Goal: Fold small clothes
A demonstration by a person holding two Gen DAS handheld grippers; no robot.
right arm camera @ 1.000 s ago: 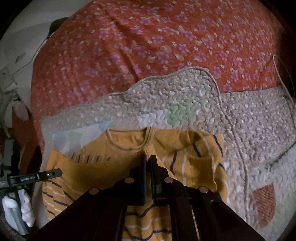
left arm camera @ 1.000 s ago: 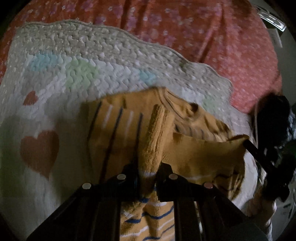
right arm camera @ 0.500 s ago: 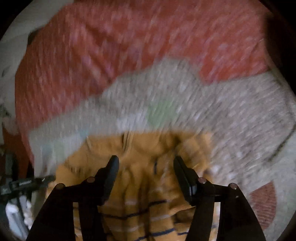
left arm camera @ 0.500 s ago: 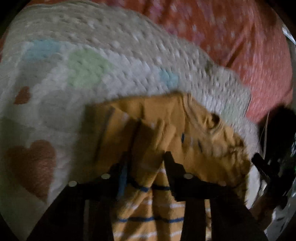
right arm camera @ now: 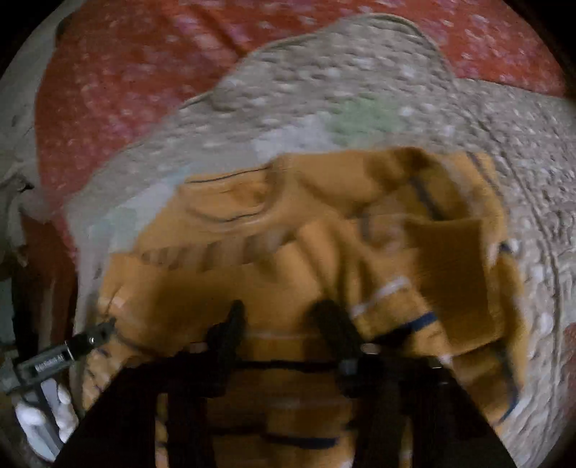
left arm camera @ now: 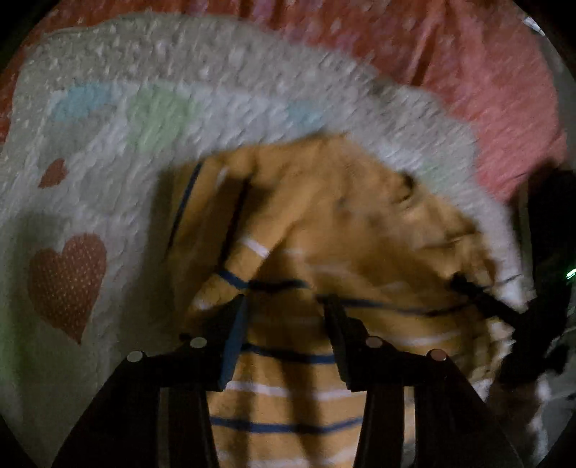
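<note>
A small mustard-yellow shirt with blue and white stripes lies bunched on a quilted white mat; it also fills the right wrist view. My left gripper is open and empty just above the shirt's striped lower part. My right gripper is open and empty over the shirt's middle. The other gripper shows at the right edge of the left wrist view and at the lower left of the right wrist view. Both views are blurred.
The mat carries red hearts and pastel patches. It rests on a red floral bedspread, which also shows in the left wrist view. The mat's scalloped edge runs behind the shirt.
Both grippers have opened and let go of the shirt folds they held a second ago. The shirt has dropped onto the mat in a looser heap.
</note>
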